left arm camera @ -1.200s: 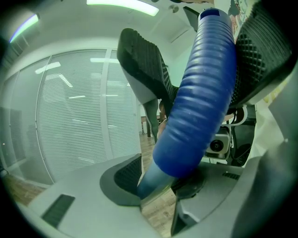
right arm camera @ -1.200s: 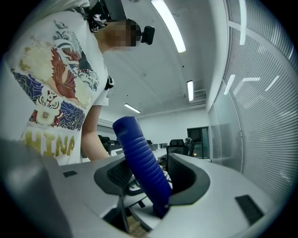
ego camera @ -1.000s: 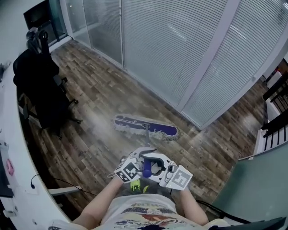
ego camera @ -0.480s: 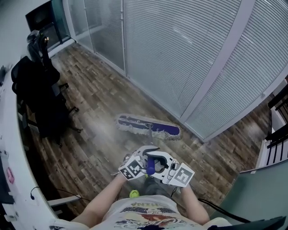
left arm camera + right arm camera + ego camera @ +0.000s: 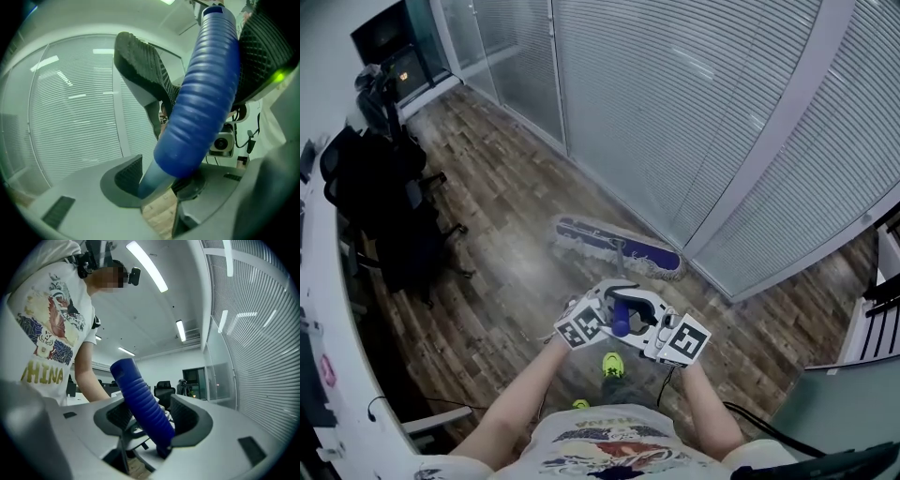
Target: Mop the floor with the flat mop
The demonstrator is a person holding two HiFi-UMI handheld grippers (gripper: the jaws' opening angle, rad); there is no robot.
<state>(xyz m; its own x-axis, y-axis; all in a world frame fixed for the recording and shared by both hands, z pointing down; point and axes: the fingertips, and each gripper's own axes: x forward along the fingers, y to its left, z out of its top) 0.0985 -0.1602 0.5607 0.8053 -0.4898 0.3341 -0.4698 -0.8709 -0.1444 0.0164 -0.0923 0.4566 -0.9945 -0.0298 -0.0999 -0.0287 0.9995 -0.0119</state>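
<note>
The person stands on the brown wood-patterned floor [image 5: 506, 216] with both tools brought close together in front of the body, on the blue ribbed handle [image 5: 621, 317] of the flat mop [image 5: 622, 272]. The left tool [image 5: 605, 305] is clenched on this handle: in the left gripper view the ribbed tube fills the space between the dark pads and runs steeply up between them. The right tool [image 5: 645, 323] sits just to the right, its marker cube nearest the person. In the right gripper view the same blue handle leans across the gap, and the jaws hold it loosely (they have just been opening a little wider).

From the handle a thin pole slopes away to the purple mop head with its pale fringe [image 5: 619, 248]. The head lies flat on the floor, farther from the person than the tools. Its right end is near the foot of the glass wall with white blinds [image 5: 675, 112].

At the left, a black office chair draped with dark clothing [image 5: 384, 206] stands beside the curved white table [image 5: 323, 309]. A bright green shoe [image 5: 612, 364] shows on the floor just below the tools.
</note>
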